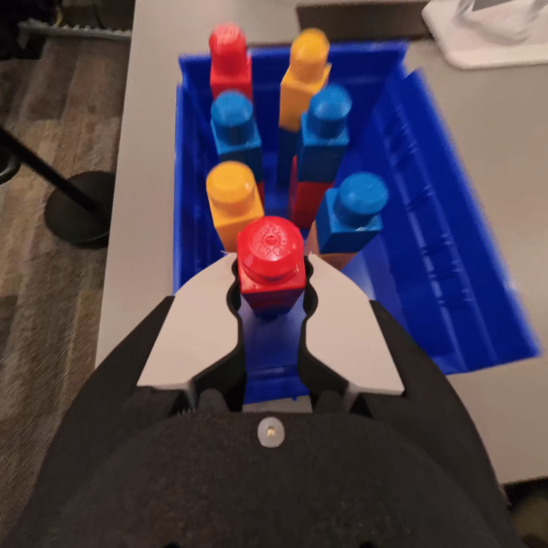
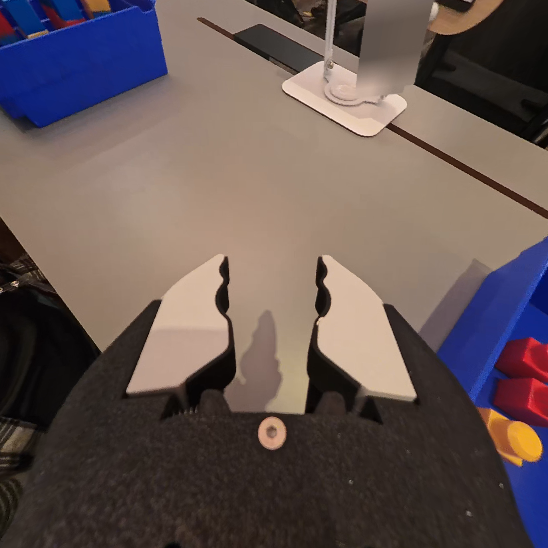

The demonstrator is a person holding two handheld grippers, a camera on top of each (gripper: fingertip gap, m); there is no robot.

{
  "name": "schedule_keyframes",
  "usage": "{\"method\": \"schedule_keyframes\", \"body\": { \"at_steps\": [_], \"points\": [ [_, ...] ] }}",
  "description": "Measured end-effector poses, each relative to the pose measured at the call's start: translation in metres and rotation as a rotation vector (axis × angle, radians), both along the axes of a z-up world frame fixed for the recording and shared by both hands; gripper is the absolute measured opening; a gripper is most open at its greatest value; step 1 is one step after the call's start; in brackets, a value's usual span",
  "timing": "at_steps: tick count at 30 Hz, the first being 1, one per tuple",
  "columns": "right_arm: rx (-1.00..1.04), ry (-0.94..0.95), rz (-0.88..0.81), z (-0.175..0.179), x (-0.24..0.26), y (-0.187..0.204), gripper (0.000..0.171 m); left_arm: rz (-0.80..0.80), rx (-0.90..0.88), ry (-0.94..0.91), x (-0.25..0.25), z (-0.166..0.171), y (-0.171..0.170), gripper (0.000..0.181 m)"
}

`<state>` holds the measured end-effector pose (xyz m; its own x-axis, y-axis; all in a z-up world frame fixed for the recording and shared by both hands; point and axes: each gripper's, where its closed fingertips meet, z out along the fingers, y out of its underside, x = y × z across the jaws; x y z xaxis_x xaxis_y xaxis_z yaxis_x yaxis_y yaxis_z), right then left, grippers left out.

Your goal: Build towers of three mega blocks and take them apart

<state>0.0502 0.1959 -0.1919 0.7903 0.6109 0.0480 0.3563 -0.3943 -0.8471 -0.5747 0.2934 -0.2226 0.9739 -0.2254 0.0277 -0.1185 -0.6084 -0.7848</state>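
From the left wrist view, the left gripper (image 1: pixel 270 262) has its fingers clenched on the red top block (image 1: pixel 271 261) of an upright tower standing in the blue bin (image 1: pixel 444 237), stud pointing up, among other upright towers (image 1: pixel 323 139).

From the right wrist view, the right gripper (image 2: pixel 272 261) hangs released over the bare counter (image 2: pixel 237 178), beside a second bin (image 2: pixel 504 311) of loose blocks (image 2: pixel 522 382).

Towers (image 1: pixel 323 139) stand in bin (image 1: pixel 439 267) on table (image 2: pixel 267 178), two rows, apparently; stand base (image 2: pixel 344 100) farther right, second bin (image 2: pixel 504 311) nearer.
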Motion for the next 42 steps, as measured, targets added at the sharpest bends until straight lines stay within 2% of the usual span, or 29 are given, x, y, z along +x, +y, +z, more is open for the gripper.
{"method": "schedule_keyframes", "body": {
  "at_steps": [4,7,10,12,16,20,28,30,34,36,39,42],
  "points": [
    [0.015,0.006,0.081,0.003,-0.021,0.003,0.061,-0.144,0.143,-0.074,0.022,0.083,-0.006,0.038],
    [0.025,0.021,0.171,0.008,-0.049,0.008,0.069,-0.318,0.202,-0.067,0.07,0.136,-0.014,0.038],
    [0.056,0.055,0.301,0.021,-0.09,0.015,0.071,-0.487,0.237,0.006,0.13,0.164,-0.018,0.039],
    [0.07,0.106,0.422,0.033,-0.126,0.017,0.07,-0.626,0.246,-0.011,0.178,0.173,-0.021,0.039],
    [0.089,0.186,0.636,0.048,-0.192,0.021,0.069,-0.904,0.203,-0.091,0.273,0.163,-0.03,0.039],
    [0.063,0.19,0.725,0.038,-0.228,0.037,0.066,-1.118,0.123,-0.156,0.339,0.136,-0.045,0.039],
    [-0.05,0.309,0.888,0.024,-0.252,0.026,0.054,-1.298,-0.005,-0.255,0.382,0.101,-0.062,0.038],
    [-0.073,0.338,0.905,0.023,-0.254,0.024,0.035,-1.346,-0.036,-0.295,0.388,0.099,-0.068,0.039],
    [-0.065,0.414,0.863,0.028,-0.247,0.029,0.035,-1.344,0.015,-0.376,0.392,0.104,-0.062,0.042],
    [-0.048,0.472,0.815,0.036,-0.238,0.036,0.035,-1.292,0.049,-0.428,0.388,0.104,-0.054,0.067],
    [0.003,0.569,0.752,0.051,-0.225,0.049,0.035,-1.246,0.042,-0.518,0.385,0.087,-0.049,0.078],
    [0.017,0.629,0.759,0.058,-0.222,0.049,0.035,-1.251,-0.005,-0.624,0.397,0.069,-0.055,0.077]
  ]
}}
